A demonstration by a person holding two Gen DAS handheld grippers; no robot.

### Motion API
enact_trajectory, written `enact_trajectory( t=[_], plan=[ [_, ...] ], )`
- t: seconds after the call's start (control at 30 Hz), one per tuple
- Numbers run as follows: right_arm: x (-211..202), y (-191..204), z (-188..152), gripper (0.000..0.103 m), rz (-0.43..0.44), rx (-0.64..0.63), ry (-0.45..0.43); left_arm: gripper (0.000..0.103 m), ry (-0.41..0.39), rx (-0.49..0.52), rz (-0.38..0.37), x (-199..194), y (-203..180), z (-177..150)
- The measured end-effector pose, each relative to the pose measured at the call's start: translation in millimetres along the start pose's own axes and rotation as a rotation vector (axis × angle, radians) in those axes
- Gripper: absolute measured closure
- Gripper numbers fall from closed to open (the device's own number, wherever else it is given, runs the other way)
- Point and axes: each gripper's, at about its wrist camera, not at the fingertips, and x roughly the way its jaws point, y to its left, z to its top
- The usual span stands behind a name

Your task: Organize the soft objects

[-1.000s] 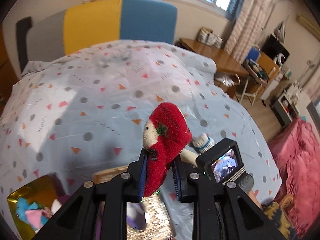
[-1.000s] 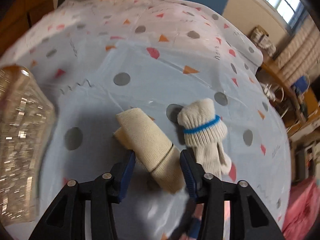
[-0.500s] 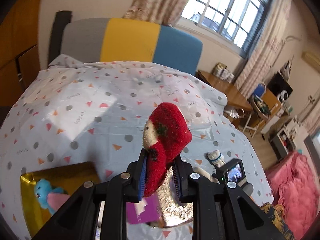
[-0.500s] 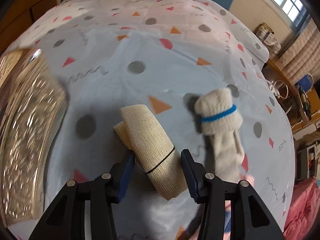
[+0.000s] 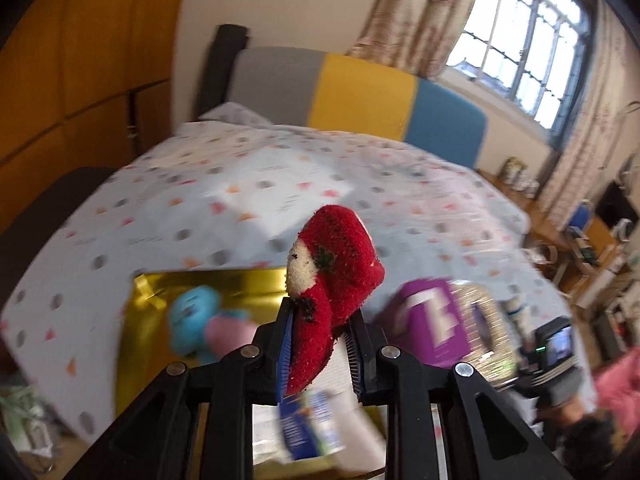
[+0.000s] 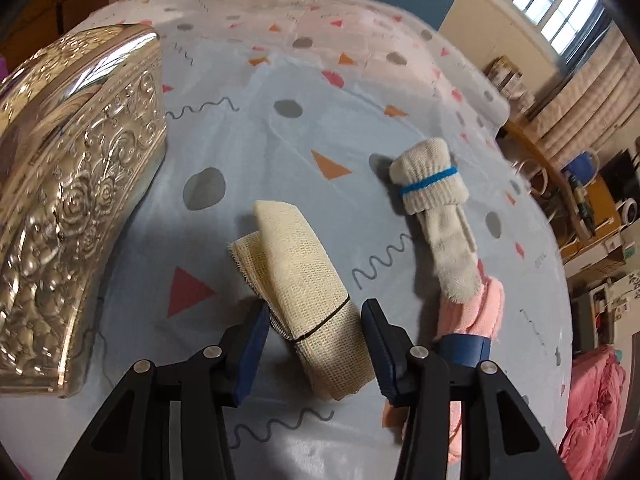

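Note:
My left gripper [image 5: 320, 340] is shut on a red fuzzy sock [image 5: 336, 248] with a cream patch, held up in the air. Below and to its left lies an open gold box [image 5: 200, 280] holding a blue plush toy [image 5: 192, 316] and a pink one [image 5: 228, 328]. My right gripper [image 6: 316, 328] is shut on a beige rolled cloth [image 6: 296, 248] tied with a thin black band, low over the dotted bedsheet [image 6: 280, 72]. A white sock with a blue band [image 6: 432, 188] lies to the right of the roll, apart from it.
A silver embossed box [image 6: 72, 200] stands on the bed to the left of the right gripper. A purple box [image 5: 424, 320] sits beside it. A pink cloth [image 6: 476, 312] lies under the right finger. A blue and white package [image 5: 308, 428] lies below the left gripper.
The left gripper has swung left with the red sock, from over the bare sheet to over the gold box. The right gripper has drawn the beige roll away from the white sock.

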Motion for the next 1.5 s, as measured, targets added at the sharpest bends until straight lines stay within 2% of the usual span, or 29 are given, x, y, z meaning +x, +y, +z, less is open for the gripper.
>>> enact_trajectory(
  t=[0.17,0.4,0.73,0.87,1.03,1.13,1.23,1.37,1.43,1.5],
  plan=[
    [-0.5,7.3,-2.5,0.054,-0.049,-0.021,-0.031,0.078,0.017,-0.026,0.099,7.3,32.7,-38.7],
    [0.6,5.9,-2.5,0.052,-0.047,0.018,-0.043,0.077,0.023,-0.017,0.152,11.0,49.7,-68.3],
    [1.4,12.8,-5.0,0.053,-0.091,-0.034,-0.087,0.076,0.048,-0.027,0.161,21.9,54.9,-75.8],
    [0.3,17.7,-6.7,0.057,-0.1,-0.068,-0.101,0.075,0.078,-0.044,0.174,30.9,64.2,-81.8],
    [0.9,14.8,-4.7,0.057,-0.087,-0.053,-0.091,0.075,0.126,-0.082,0.2,43.2,83.5,-89.2],
    [0.9,13.1,-3.6,0.057,-0.079,-0.037,-0.082,0.075,0.172,-0.124,0.192,51.4,98.4,-89.1],
    [1.8,13.2,-2.4,0.057,-0.083,-0.039,-0.081,0.075,0.208,-0.185,0.143,57.2,108.9,-85.0],
    [2.2,12.8,-1.6,0.057,-0.08,-0.034,-0.077,0.073,0.22,-0.189,0.151,70.3,113.2,-74.3],
    [2.4,12.7,-1.2,0.057,-0.08,-0.035,-0.077,0.071,0.23,-0.211,0.166,79.2,119.9,-68.2],
    [2.7,13.5,-1.1,0.057,-0.082,-0.036,-0.077,0.05,0.245,-0.226,0.199,87.3,125.1,-62.7]
  ],
)
